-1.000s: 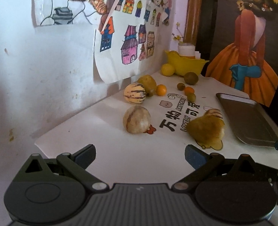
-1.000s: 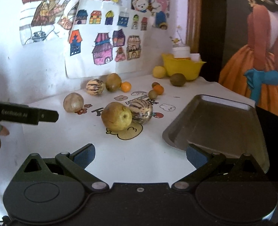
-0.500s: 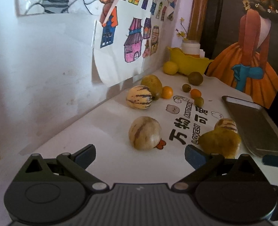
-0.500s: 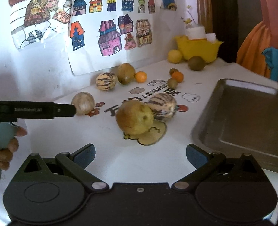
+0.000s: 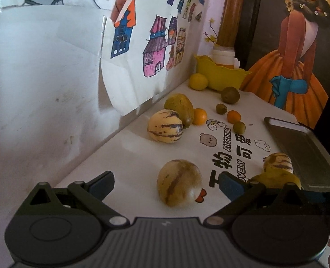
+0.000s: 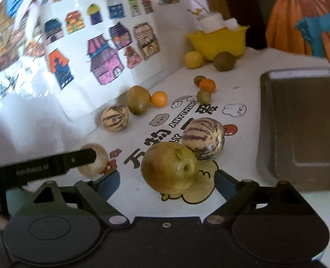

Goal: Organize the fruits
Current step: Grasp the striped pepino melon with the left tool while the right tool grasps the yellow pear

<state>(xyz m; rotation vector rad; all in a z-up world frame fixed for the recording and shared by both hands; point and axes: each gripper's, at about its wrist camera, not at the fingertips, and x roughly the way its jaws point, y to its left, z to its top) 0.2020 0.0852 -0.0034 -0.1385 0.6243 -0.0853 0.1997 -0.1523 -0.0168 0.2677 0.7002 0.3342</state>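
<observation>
Several fruits lie on a white printed mat. In the left wrist view my left gripper (image 5: 166,185) is open, and a pale striped melon (image 5: 179,183) sits between its jaws, with neither pad touching it. In the right wrist view my right gripper (image 6: 168,183) has its jaws closing around a yellow-green fruit (image 6: 169,167), with gaps still showing on both sides. A dark-striped melon (image 6: 204,138) rests right behind that fruit. One of the left gripper's fingers (image 6: 82,158) crosses in front of the pale melon (image 6: 93,164).
A grey metal tray (image 6: 299,122) lies at the right of the mat. Further back are another striped melon (image 5: 165,126), a green-brown fruit (image 5: 179,108), small oranges (image 5: 199,116) and a yellow bowl (image 5: 218,76). A wall with drawings runs along the left.
Both grippers have moved forward and a little down, so each fruit now sits between the jaws. The right view has rolled, and the right jaws have narrowed.
</observation>
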